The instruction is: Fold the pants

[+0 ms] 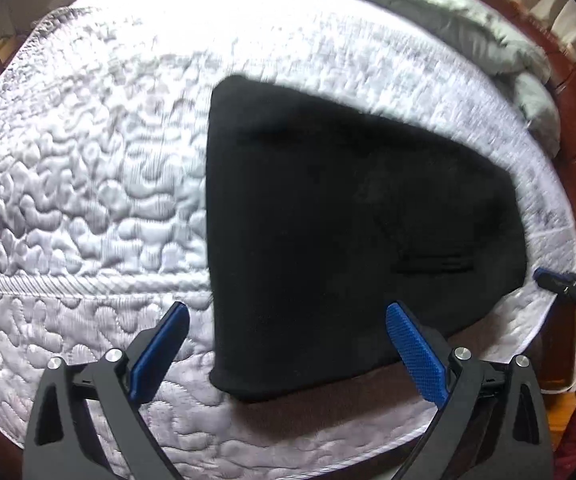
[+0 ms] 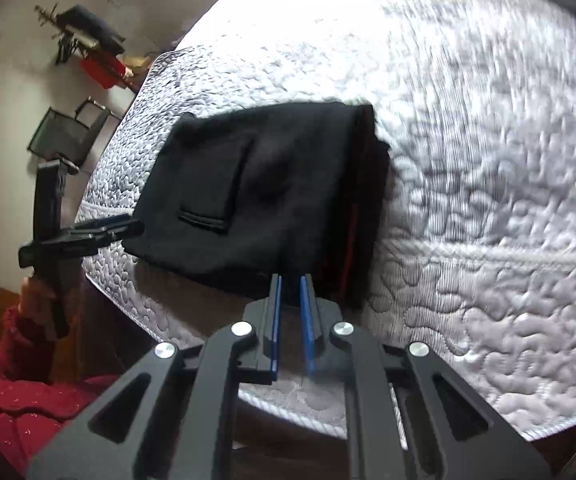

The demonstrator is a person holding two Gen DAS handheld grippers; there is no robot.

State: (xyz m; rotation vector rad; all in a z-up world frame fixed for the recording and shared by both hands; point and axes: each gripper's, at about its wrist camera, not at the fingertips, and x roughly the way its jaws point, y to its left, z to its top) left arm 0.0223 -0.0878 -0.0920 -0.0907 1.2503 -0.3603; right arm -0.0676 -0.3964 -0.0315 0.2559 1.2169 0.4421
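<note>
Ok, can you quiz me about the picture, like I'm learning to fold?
1. True or false: the left gripper is open.
2. What colour are the pants? A red, B black, C white.
3. Fill in: the folded pants lie on a white quilted ___.

Key: 1 true. 2 B. 3 mattress.
</note>
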